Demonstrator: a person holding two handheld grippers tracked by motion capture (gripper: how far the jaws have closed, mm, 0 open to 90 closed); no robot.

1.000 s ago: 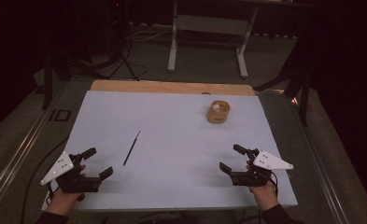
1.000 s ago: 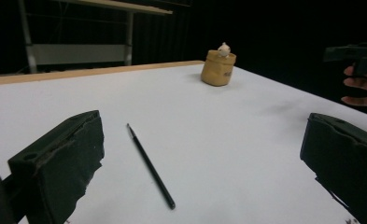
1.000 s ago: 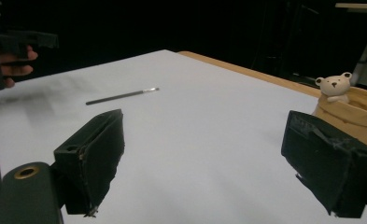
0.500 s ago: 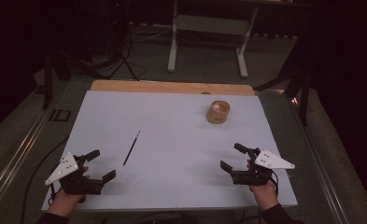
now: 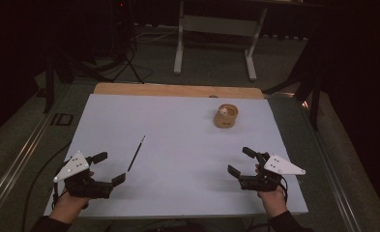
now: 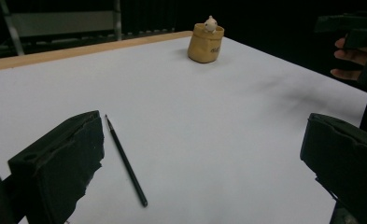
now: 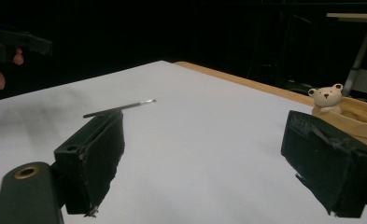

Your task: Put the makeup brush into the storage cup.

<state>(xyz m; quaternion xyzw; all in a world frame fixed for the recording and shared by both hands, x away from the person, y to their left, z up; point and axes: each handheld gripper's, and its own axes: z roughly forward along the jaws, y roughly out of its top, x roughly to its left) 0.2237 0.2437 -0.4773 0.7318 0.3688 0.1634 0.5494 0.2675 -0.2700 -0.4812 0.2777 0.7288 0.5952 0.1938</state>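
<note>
Progress: nothing gripped; pencil (image 5: 135, 153) lies flat and loose on the table (image 5: 187, 130), pick-up judged not yet begun
Pencil position: well apart from the bear holder (image 5: 226, 116), toward the person's left near side
Bear holder: upright near the far edge, untouched
Left tongs (image 5: 106, 169): jaws spread wide, empty, just beside the pencil's near tip, not touching
Right tongs (image 5: 241, 162): jaws spread wide, empty, low over the table, well apart from the pencil
Remaining: the full grasp and any placing, as judged
</note>
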